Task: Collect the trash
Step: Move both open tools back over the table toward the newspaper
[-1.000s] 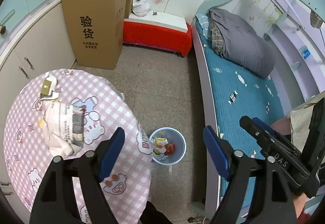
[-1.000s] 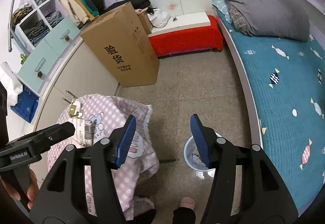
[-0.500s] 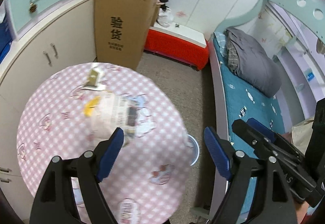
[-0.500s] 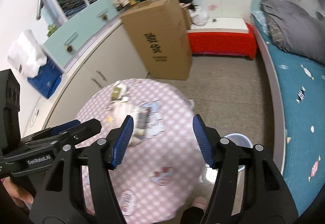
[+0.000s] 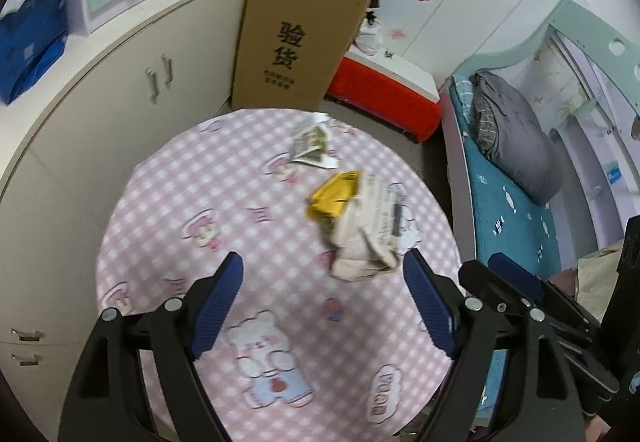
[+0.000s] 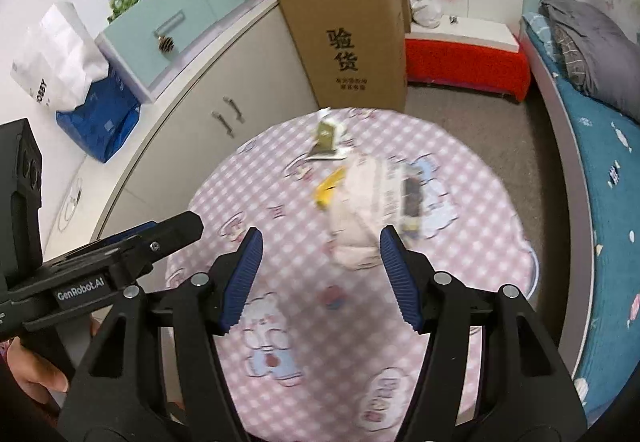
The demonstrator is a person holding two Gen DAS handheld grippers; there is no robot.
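Note:
On the round table with a pink checked cloth (image 5: pixel 168 209) lies a crumpled newspaper (image 5: pixel 372 230) with a yellow wrapper (image 5: pixel 334 197) beside it. A small printed packet (image 5: pixel 312 139) lies farther back. My left gripper (image 5: pixel 324 290) hovers open above the cloth, just short of the newspaper, with nothing between its jaws. In the right wrist view the newspaper (image 6: pixel 368 209), the yellow wrapper (image 6: pixel 330 187) and the packet (image 6: pixel 326 137) lie ahead of my right gripper (image 6: pixel 320 258), which is open and holds nothing. Each gripper shows at the edge of the other's view.
A tall cardboard box (image 5: pixel 296 37) stands behind the table against cream cabinets (image 5: pixel 120 81). A red bench (image 5: pixel 384 89) and a bed with a teal cover (image 5: pixel 516 217) are to the right. A blue bag (image 6: pixel 100 117) and a white bag (image 6: pixel 60 53) rest on the counter.
Both views have swung from the floor and the bin to above the table. The bin has gone out of view. The trash now lies just ahead of both grippers.

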